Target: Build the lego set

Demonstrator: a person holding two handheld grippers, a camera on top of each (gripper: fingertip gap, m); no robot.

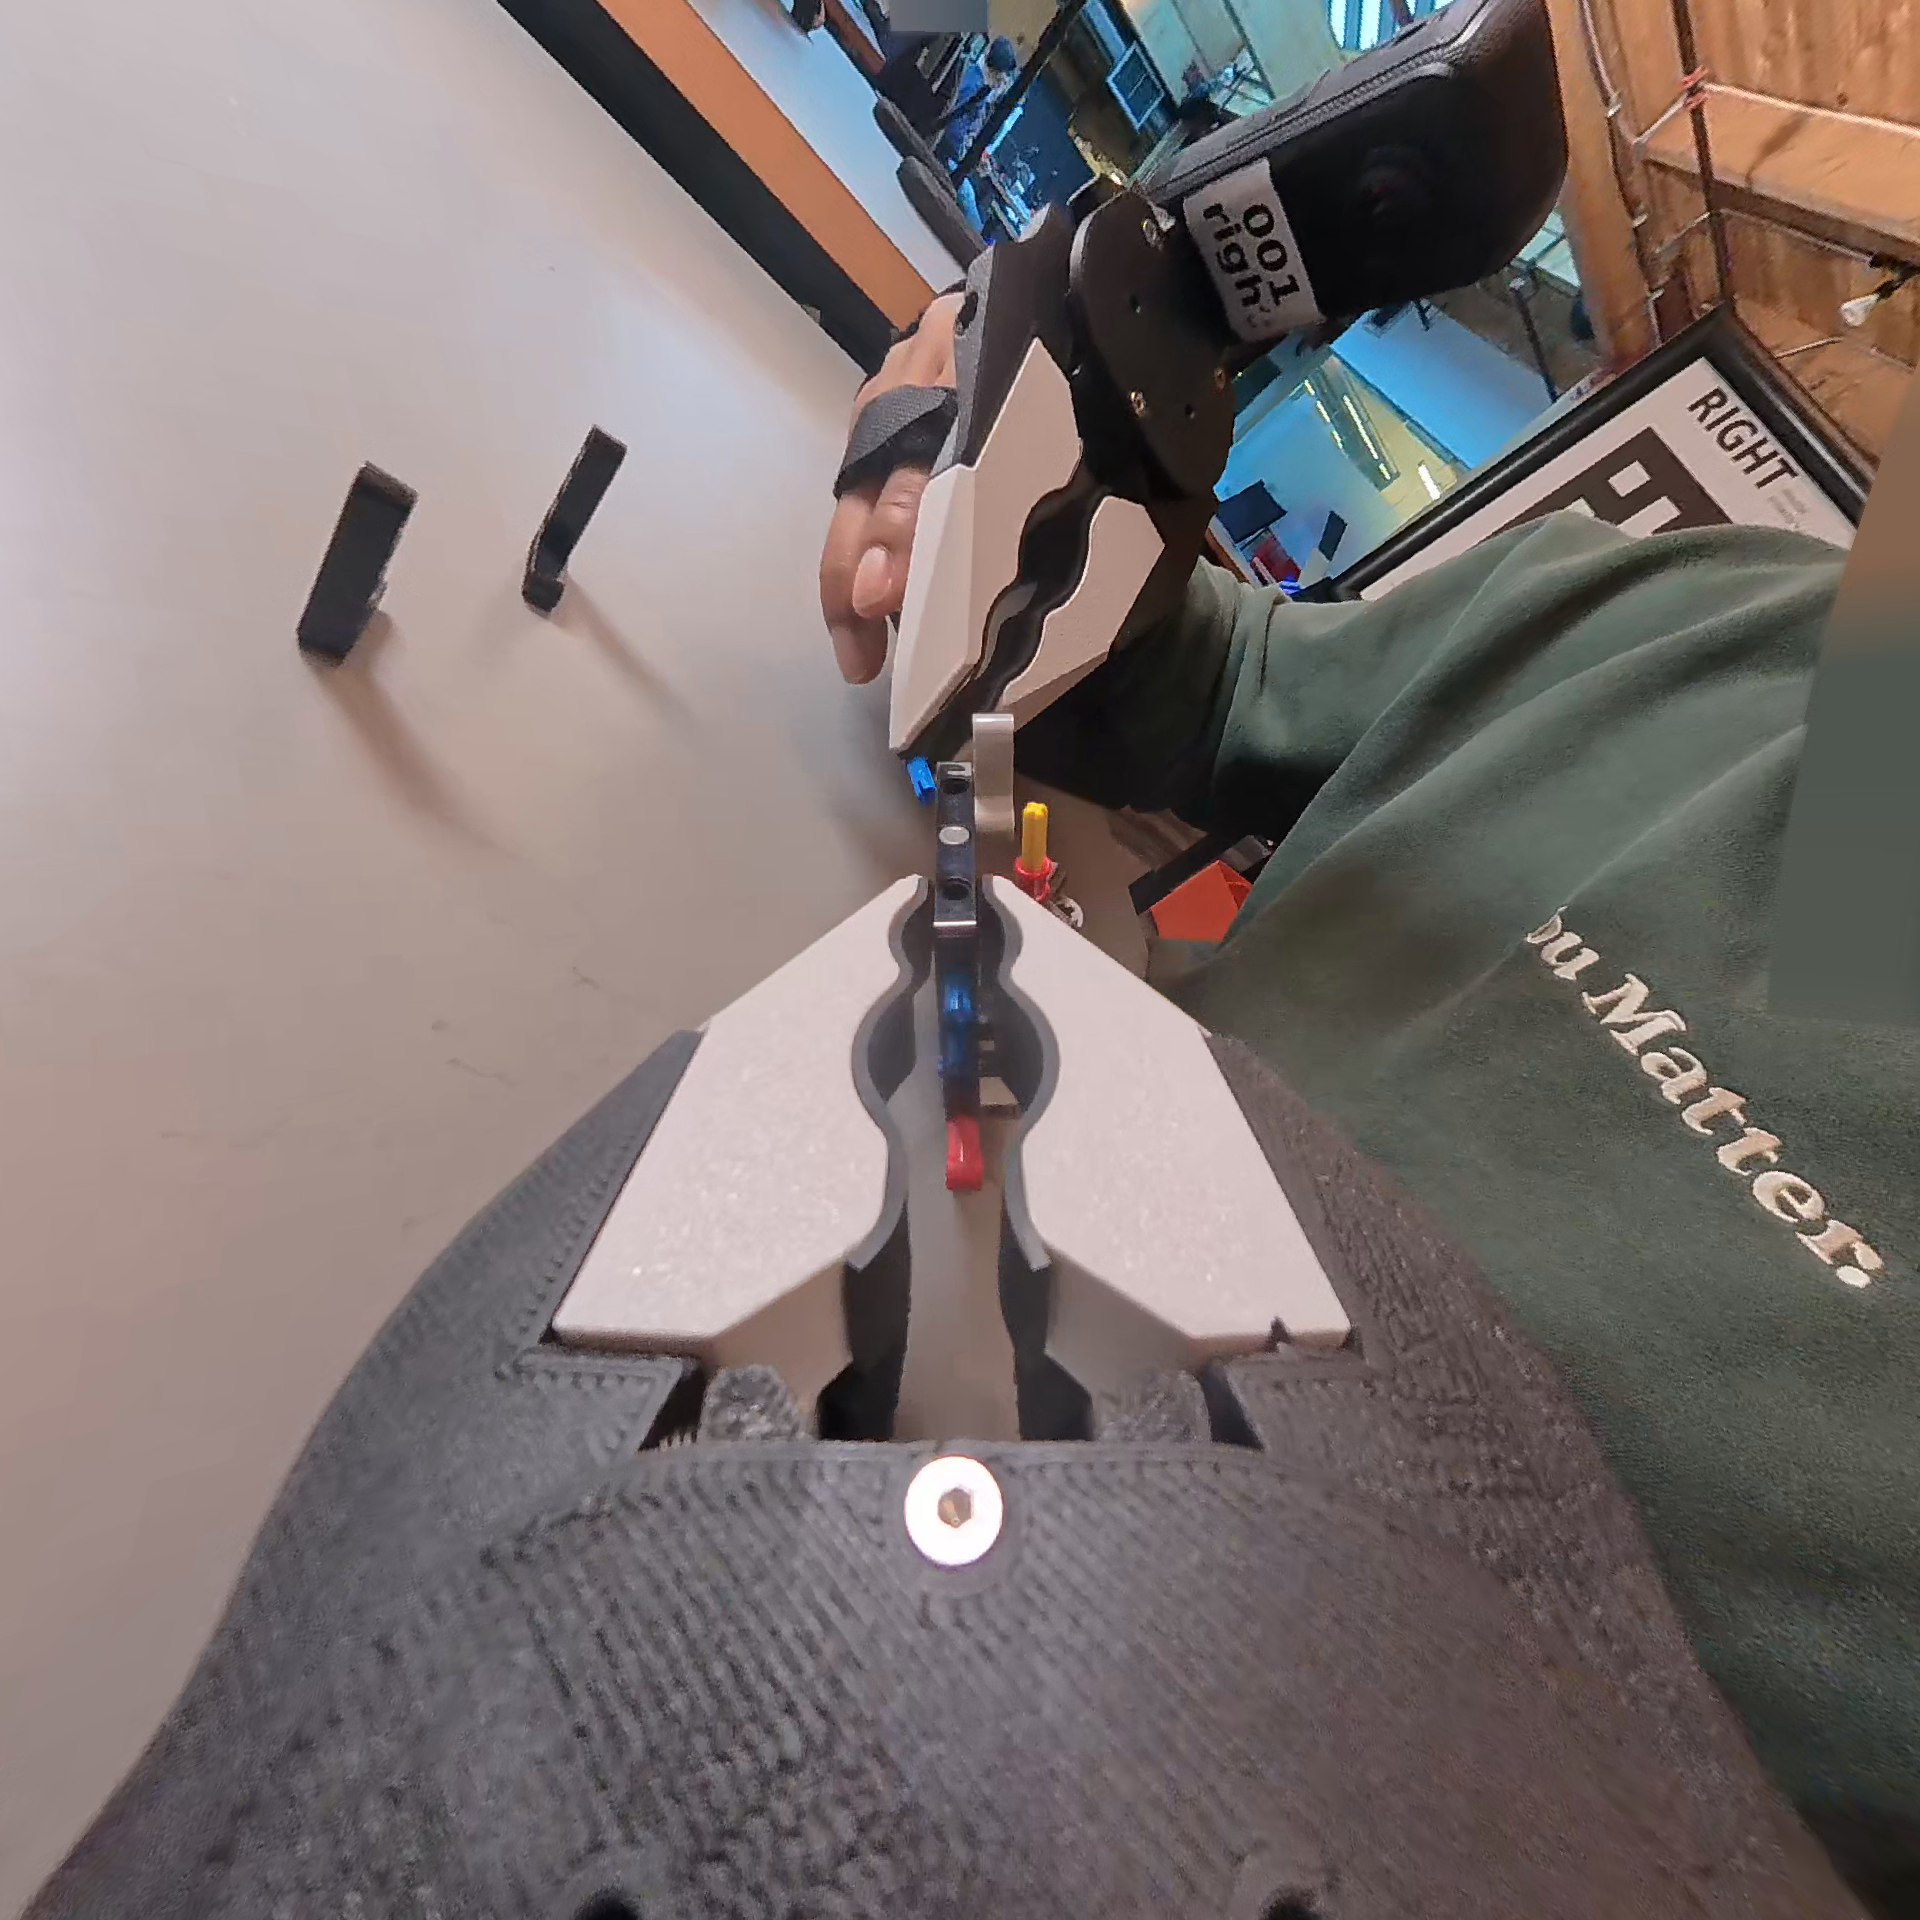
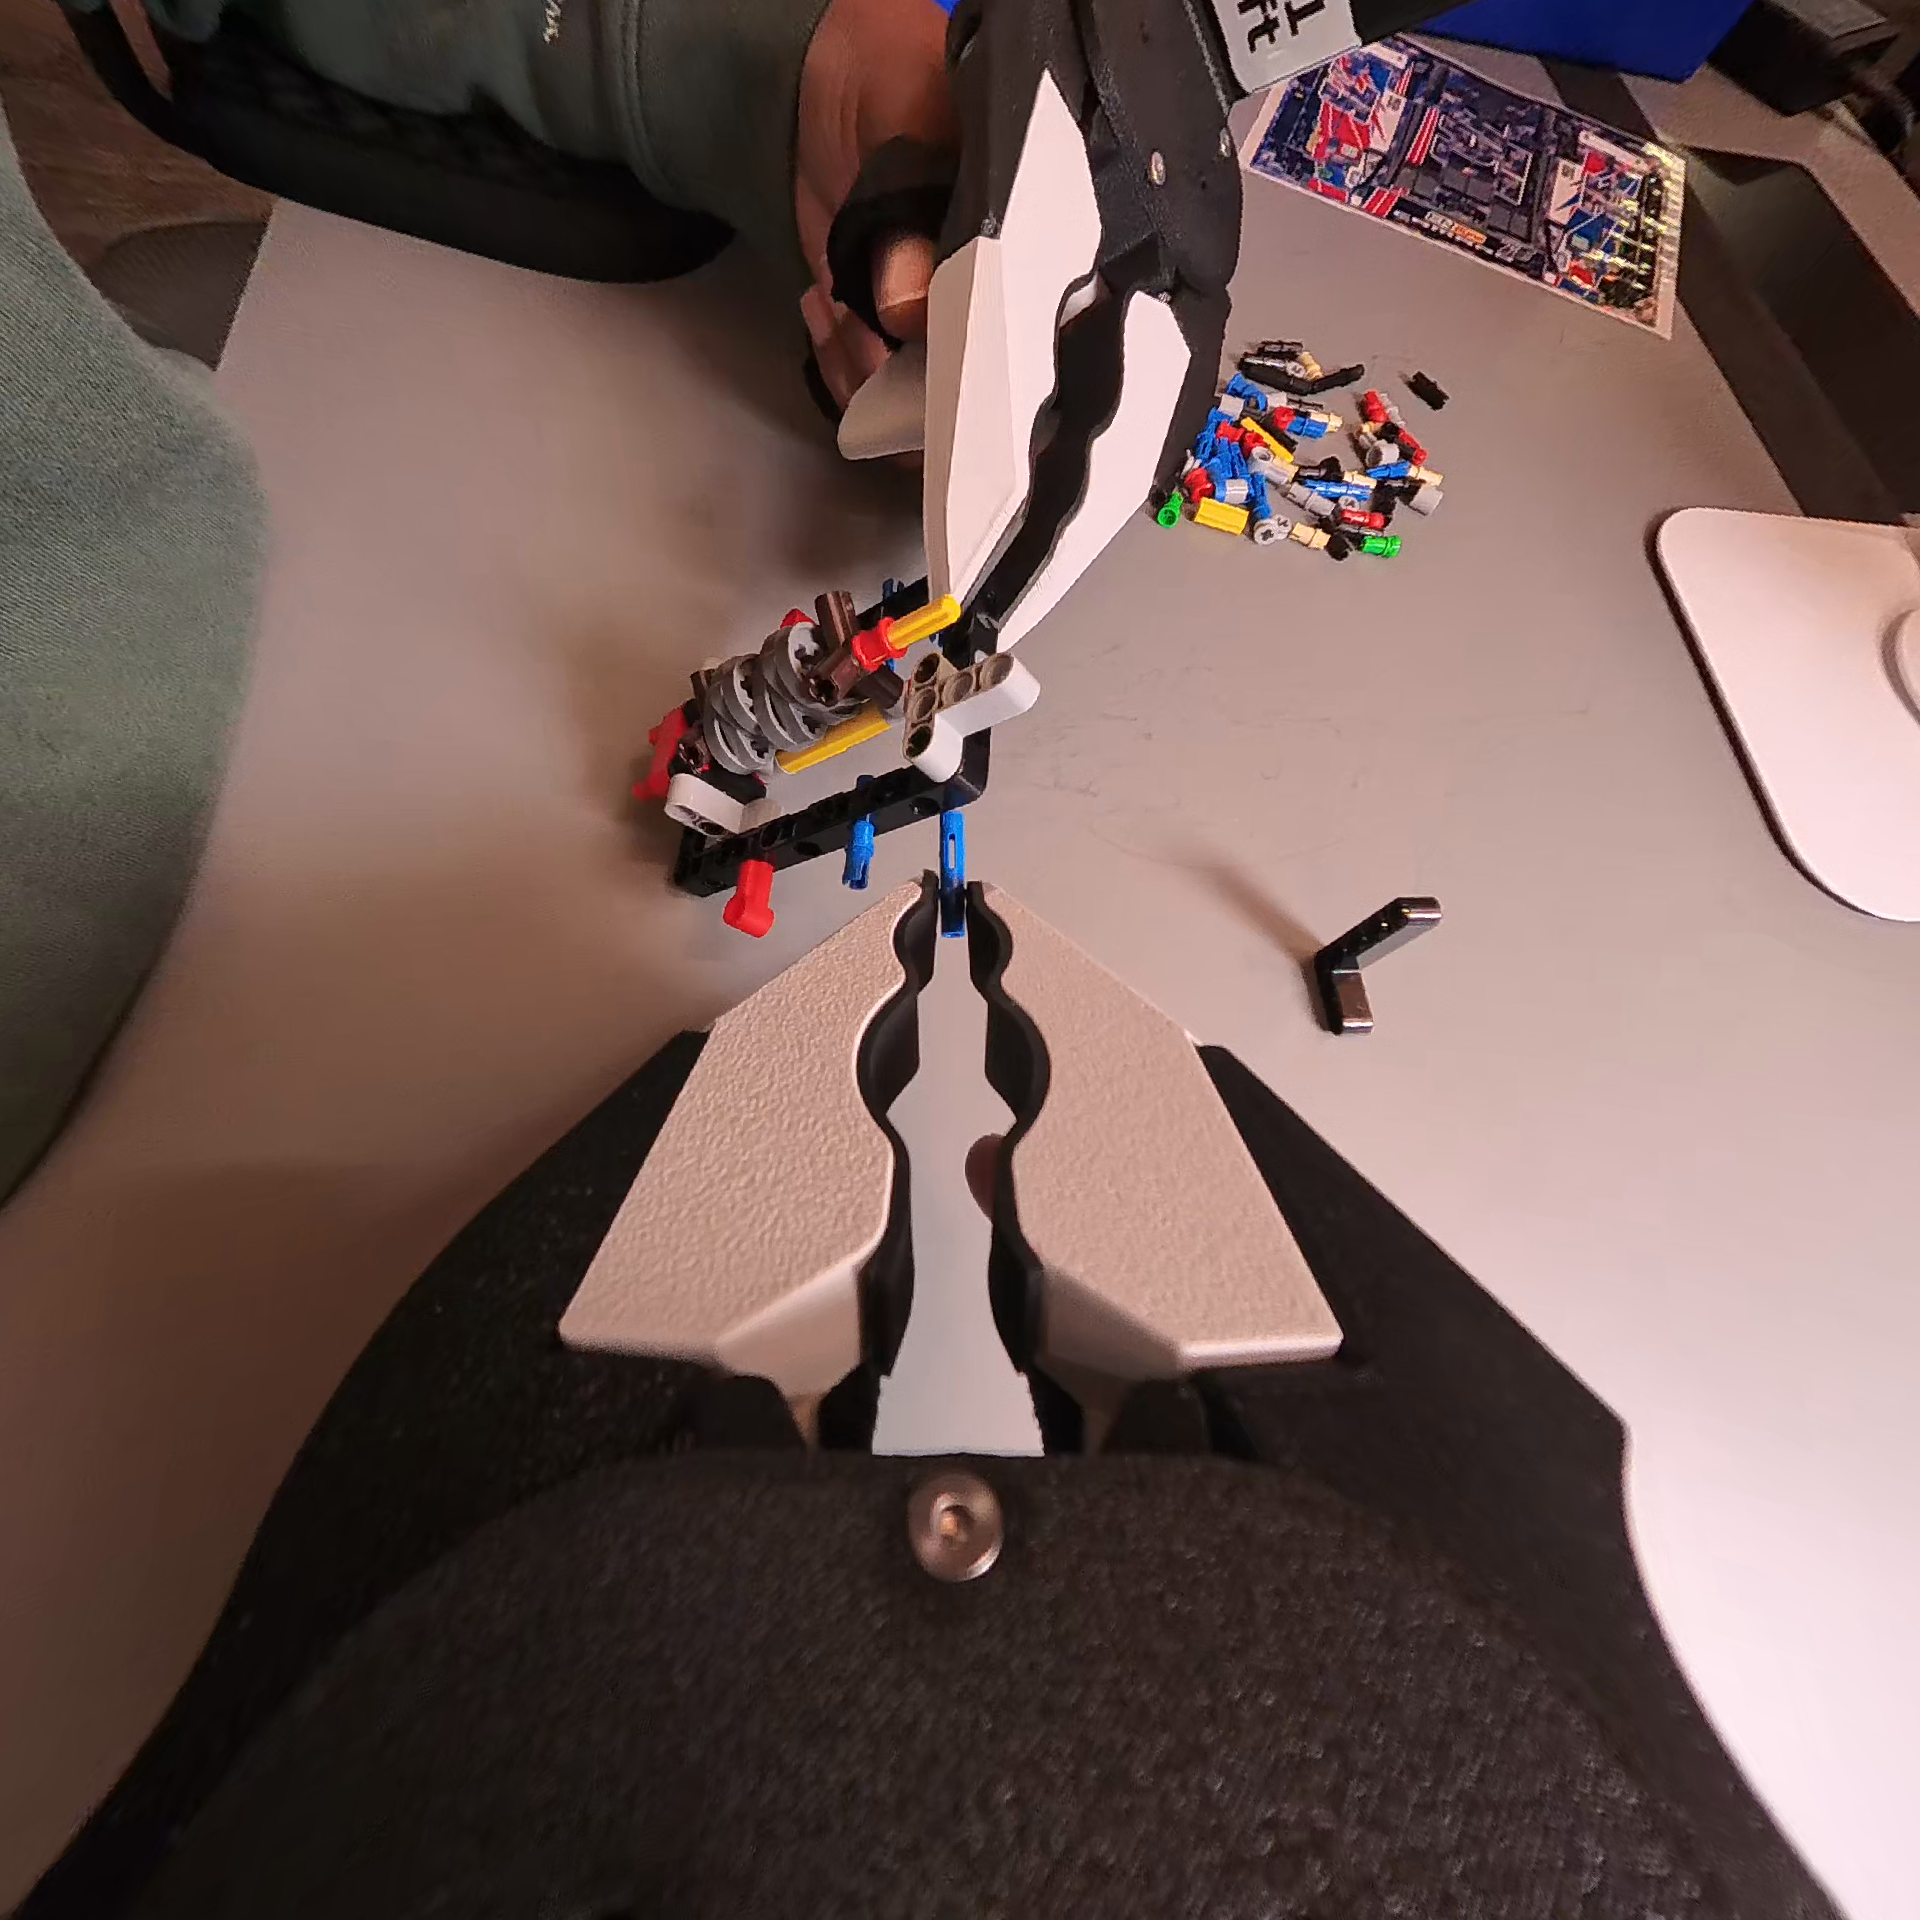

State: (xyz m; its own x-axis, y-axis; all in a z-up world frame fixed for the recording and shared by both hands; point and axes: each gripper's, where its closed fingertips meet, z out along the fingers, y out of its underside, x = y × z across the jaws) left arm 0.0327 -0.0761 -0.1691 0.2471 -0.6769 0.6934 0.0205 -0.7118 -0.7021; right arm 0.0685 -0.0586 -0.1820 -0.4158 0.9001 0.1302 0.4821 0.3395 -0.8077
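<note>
The lego assembly (image 2: 821, 717) is a black frame carrying grey gears, yellow axles, red and blue pins and white beams. It is tilted just above the table. My left gripper (image 1: 956, 899) is shut on the frame's black beam (image 1: 954, 842). In the right wrist view the left gripper (image 2: 982, 623) comes in from above. My right gripper (image 2: 951, 904) is shut on a blue pin (image 2: 952, 852), whose far end touches the frame's near corner. In the left wrist view the right gripper (image 1: 951, 717) sits just beyond the assembly, with the blue pin (image 1: 917, 777) at its tip.
A pile of loose small pieces (image 2: 1299, 457) lies at the back right, with a printed instruction sheet (image 2: 1475, 156) behind it. A black angled beam (image 2: 1371, 961) lies to the right. A white stand base (image 2: 1808, 686) sits at the far right. Two black pieces (image 1: 353, 561) (image 1: 571, 514) lie apart. A person's green sleeve (image 1: 1558, 935) is close. One gripper's finger ends stand about 5 cm off the other's.
</note>
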